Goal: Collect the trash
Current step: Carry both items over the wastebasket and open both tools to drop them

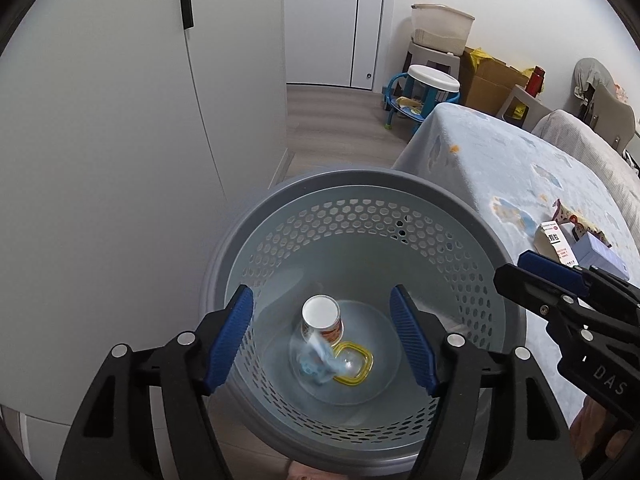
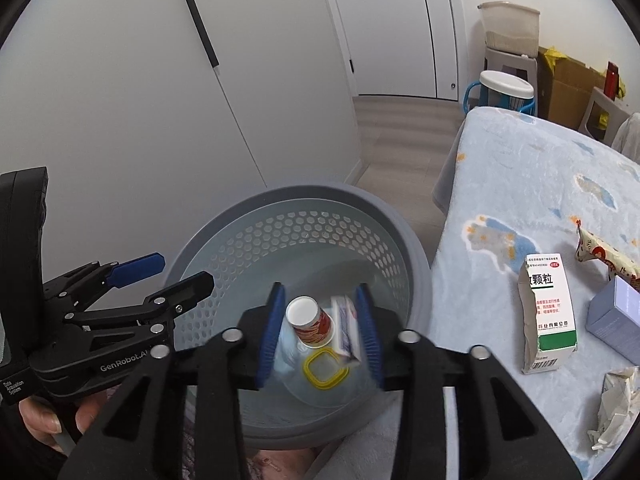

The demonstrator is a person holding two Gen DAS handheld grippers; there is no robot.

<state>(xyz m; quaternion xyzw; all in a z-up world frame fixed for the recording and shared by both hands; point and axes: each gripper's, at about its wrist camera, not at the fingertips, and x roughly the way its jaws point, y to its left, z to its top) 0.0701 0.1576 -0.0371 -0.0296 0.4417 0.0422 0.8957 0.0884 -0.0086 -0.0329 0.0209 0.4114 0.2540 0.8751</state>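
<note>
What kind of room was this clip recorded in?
Probably a bedroom at home: a bed with a patterned blue blanket, tall white wardrobe doors, and cardboard boxes stacked by the wall. A grey perforated trash bin stands beside the bed on wood-look flooring.

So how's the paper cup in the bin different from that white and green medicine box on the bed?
The paper cup lies on its side at the bottom of the grey bin; the medicine box lies flat on the blue blanket, not yet collected. The cup is round with a red pattern; the box is rectangular, white and green, its top end torn open. Both are empty-looking paper packaging.
</note>
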